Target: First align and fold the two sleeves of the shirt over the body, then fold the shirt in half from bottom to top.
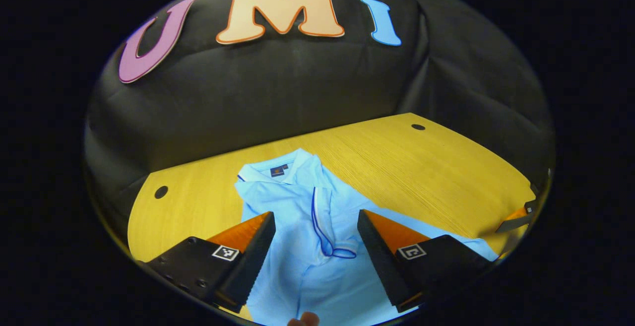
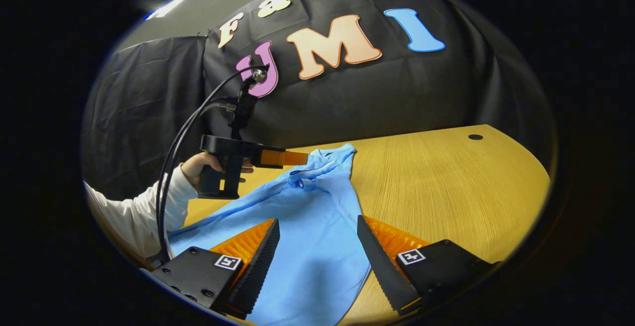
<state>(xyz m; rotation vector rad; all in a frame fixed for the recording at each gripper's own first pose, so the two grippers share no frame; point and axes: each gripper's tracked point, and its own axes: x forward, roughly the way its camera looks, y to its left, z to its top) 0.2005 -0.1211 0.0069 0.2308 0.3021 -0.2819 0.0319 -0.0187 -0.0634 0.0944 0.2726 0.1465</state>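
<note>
- Shirt (image 1: 297, 207), light blue polo, lies on the yellow wooden table (image 1: 421, 167). In the left gripper view its long axis runs from near the camera away toward the black cloth wall (image 1: 248, 93); the collar (image 1: 278, 169) sits at the far end, the body toward the near end.
- A sleeve (image 1: 325, 217) with dark piping along its cuff lies folded onto the chest, cuff pointing toward the near end.
- In the right gripper view the shirt (image 2: 317, 227) runs up the frame and slightly rightward, narrowing toward its far end (image 2: 337, 155); that end is rumpled.
- Left gripper (image 1: 315, 222): fingers held apart, nothing between them but shirt fabric lying below. Cannot tell whether the tips touch the cloth.
- In the right gripper view the left gripper (image 2: 297, 158) is seen side-on above the far part of the shirt, held by a hand (image 2: 201, 167) in a white sleeve (image 2: 139, 212), black cables (image 2: 173, 157) looping up from it. Its opening cannot be judged from this side.
- Right gripper (image 2: 317, 227): fingers apart, over the shirt body, not clamped on anything.
- In the left gripper view the right gripper (image 1: 518, 219) shows at the far right edge of the table; partly cut off.
- Containers: cannot see any on the table.
- Edges: bare wood to the shirt's right in both views, wide; narrower strip on the left. Two dark round holes (image 1: 418, 127) (image 1: 160, 192) near the far table corners. Table's far edge meets the cloth wall.
</note>
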